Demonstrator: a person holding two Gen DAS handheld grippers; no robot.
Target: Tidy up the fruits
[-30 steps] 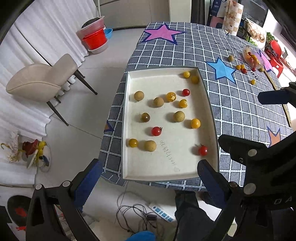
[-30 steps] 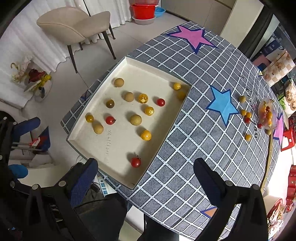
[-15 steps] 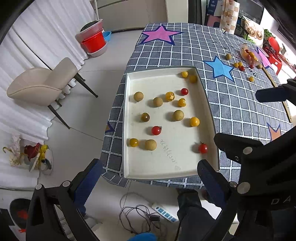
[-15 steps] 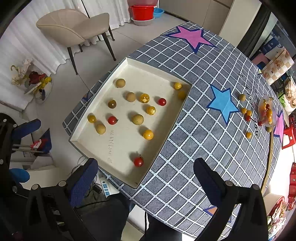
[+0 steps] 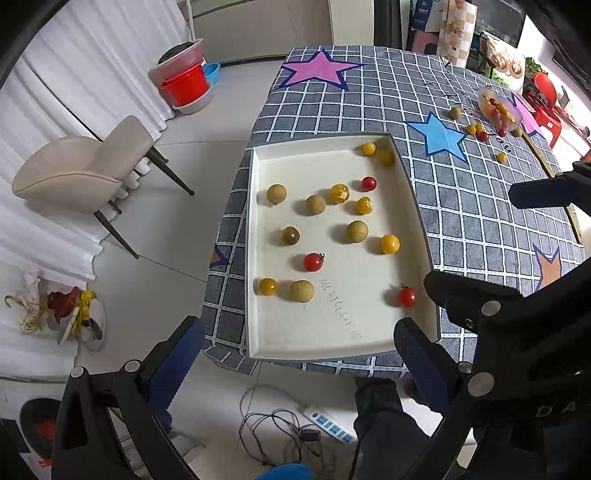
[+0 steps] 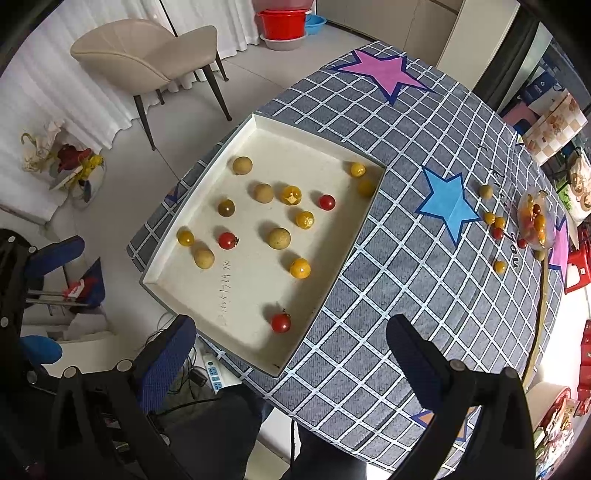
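A cream tray [image 5: 421, 236] [image 6: 295, 354] lies on the checked tablecloth [image 5: 480, 229] [image 6: 424, 295] at the table's near left corner. It holds several small round fruits: red cherry tomatoes [image 5: 406, 296] [image 6: 280, 322], yellow ones [image 5: 390, 243] [image 6: 300, 267] and tan longans [image 5: 357, 232] [image 6: 279, 237]. My left gripper [image 5: 295, 354] is open and empty, high above the tray's near edge. My right gripper [image 6: 291, 350] is open and empty, high above the tray's near right corner. More loose fruits [image 5: 476, 129] [image 6: 495, 221] lie at the far right beside a clear bag of fruits [image 5: 498, 107] [image 6: 535, 221].
A beige chair [image 5: 81, 170] [image 6: 147, 62] stands on the floor left of the table. Red and pink basins [image 5: 184, 85] [image 6: 282, 22] sit by the wall. A power strip and cables [image 5: 325, 424] lie on the floor under the near edge. Boxes and bags stand beyond the far side.
Both grippers have drifted slightly, so the tray sits a little differently in each view. The fruits have not moved. Both grippers stay open.
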